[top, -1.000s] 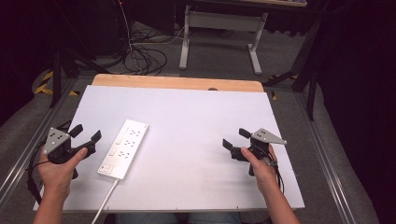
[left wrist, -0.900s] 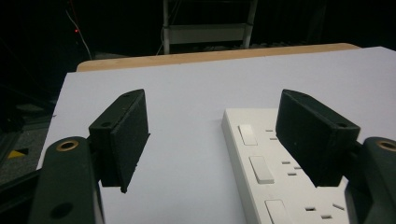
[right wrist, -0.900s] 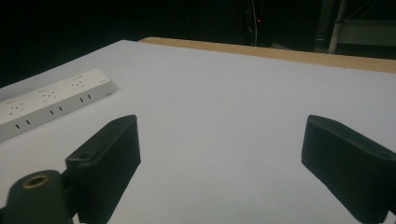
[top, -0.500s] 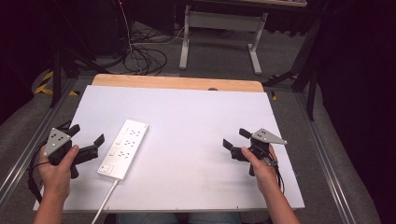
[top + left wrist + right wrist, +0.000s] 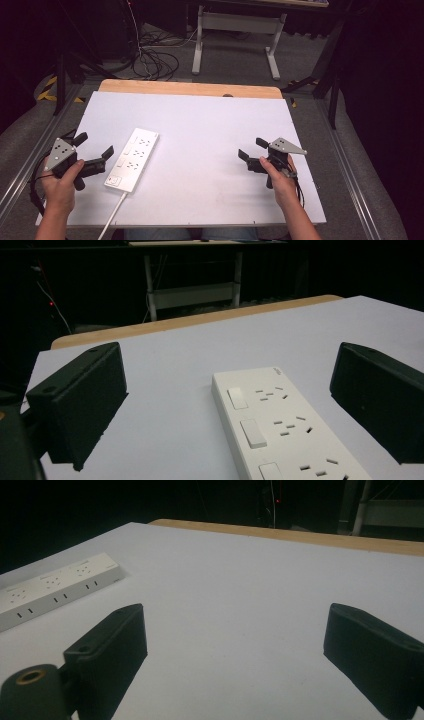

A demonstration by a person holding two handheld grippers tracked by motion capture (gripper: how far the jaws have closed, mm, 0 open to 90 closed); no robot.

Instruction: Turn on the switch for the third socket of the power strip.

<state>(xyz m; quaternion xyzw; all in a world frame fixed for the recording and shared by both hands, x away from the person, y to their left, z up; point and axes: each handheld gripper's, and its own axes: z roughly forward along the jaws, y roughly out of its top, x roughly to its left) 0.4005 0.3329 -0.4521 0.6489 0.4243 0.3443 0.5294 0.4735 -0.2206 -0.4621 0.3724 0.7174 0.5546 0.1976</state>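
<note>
Power strip [image 5: 132, 159] lies flat on the white table [image 5: 210, 125], left of centre and toward the near edge, long axis running near-to-far with a slight tilt to the right. Its white cord [image 5: 112, 216] leaves the near end and runs off the near table edge. Sockets and rocker switches face up; nothing is plugged in.

Left gripper [image 5: 92, 150] sits just left of the strip, apart from it, aimed toward it. Its fingers [image 5: 80, 400] have just been opening and now stand spread wide, released, with nothing pinched between them. In the left gripper view the strip [image 5: 285, 425] lies ahead on the table, in line with the gap but untouched.

Right gripper [image 5: 251, 153] rests over the bare right part of the table, well apart from the strip. Its fingers [image 5: 112, 645] are also spread and empty; in the right gripper view the strip [image 5: 55, 590] shows far off to the left.

Judgement on progress: at the very start. The strip is untouched, ungripped, not lifted. Left hand looks readied for an approach. Still to do: close in, take hold, and whatever handling follows.
</note>
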